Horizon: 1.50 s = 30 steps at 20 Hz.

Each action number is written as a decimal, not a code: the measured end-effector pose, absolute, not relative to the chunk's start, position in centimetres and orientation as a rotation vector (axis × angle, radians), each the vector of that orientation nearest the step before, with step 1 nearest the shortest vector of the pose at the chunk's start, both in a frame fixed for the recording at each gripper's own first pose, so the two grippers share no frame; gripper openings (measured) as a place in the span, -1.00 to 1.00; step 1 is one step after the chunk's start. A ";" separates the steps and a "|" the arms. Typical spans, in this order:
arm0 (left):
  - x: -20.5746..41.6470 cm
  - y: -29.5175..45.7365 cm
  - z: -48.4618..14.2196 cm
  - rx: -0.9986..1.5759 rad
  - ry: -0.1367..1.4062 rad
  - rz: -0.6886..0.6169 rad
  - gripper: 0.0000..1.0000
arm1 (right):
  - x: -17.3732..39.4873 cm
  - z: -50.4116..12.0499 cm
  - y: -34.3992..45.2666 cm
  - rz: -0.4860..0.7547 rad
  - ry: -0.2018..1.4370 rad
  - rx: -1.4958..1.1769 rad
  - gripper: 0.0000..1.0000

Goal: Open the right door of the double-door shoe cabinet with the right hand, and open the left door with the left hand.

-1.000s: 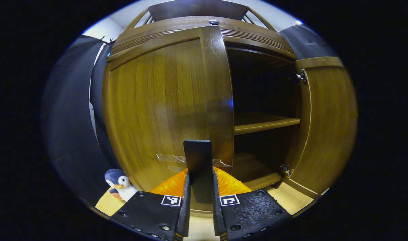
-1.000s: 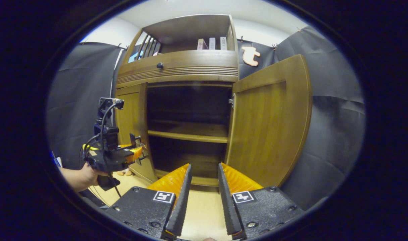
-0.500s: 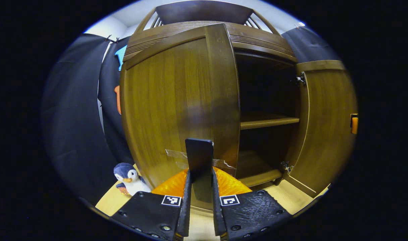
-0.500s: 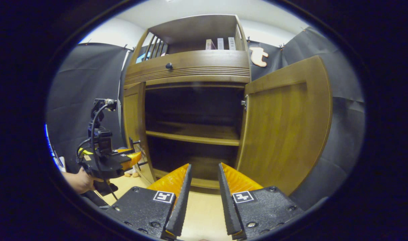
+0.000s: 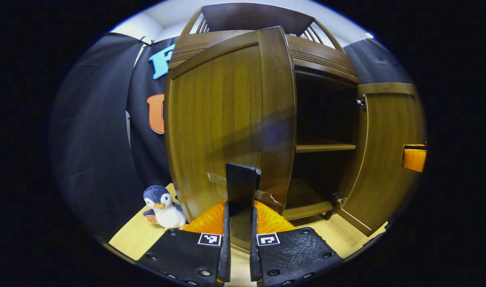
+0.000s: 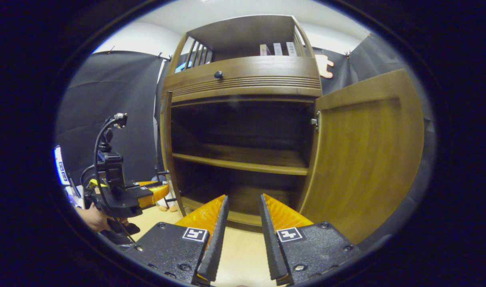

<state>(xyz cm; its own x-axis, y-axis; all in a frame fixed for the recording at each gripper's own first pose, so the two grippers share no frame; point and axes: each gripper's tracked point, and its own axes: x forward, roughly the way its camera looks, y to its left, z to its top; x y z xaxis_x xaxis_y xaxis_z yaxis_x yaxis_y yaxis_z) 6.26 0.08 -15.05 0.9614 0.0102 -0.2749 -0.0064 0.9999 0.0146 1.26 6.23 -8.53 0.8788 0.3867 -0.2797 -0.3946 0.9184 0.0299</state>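
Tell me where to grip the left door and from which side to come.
Grip the black handle tab near the left door's free edge, low down, from the front. It sticks out edge-on, thin enough for two fingers; the left gripper is shut on it.

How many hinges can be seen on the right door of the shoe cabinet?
2. In the left gripper view, the upper hinge sits near the right door top and the lower hinge near its bottom. Others may be hidden.
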 end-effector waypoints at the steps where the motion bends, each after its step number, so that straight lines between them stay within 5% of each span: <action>1: 5.7 0.6 -15.1 0.011 0.280 0.015 -0.64 | 1.2 -8.5 6.8 0.420 0.287 -0.028 0.00; 17: -0.7 9.3 -14.8 -0.028 0.296 0.237 -0.66 | -0.2 -9.5 12.2 0.525 0.313 -0.067 0.05; 18: -1.7 9.8 -14.5 -0.030 0.301 0.241 -1.00 | -0.3 -9.5 12.4 0.529 0.313 -0.069 0.05; 21: -1.4 11.2 -15.0 -0.036 0.306 0.275 -0.85 | -0.3 -9.6 13.0 0.530 0.317 -0.073 0.05; 30: -3.4 15.8 -14.3 -0.066 0.303 0.283 -0.96 | -0.6 -9.8 14.9 0.542 0.330 -0.082 0.00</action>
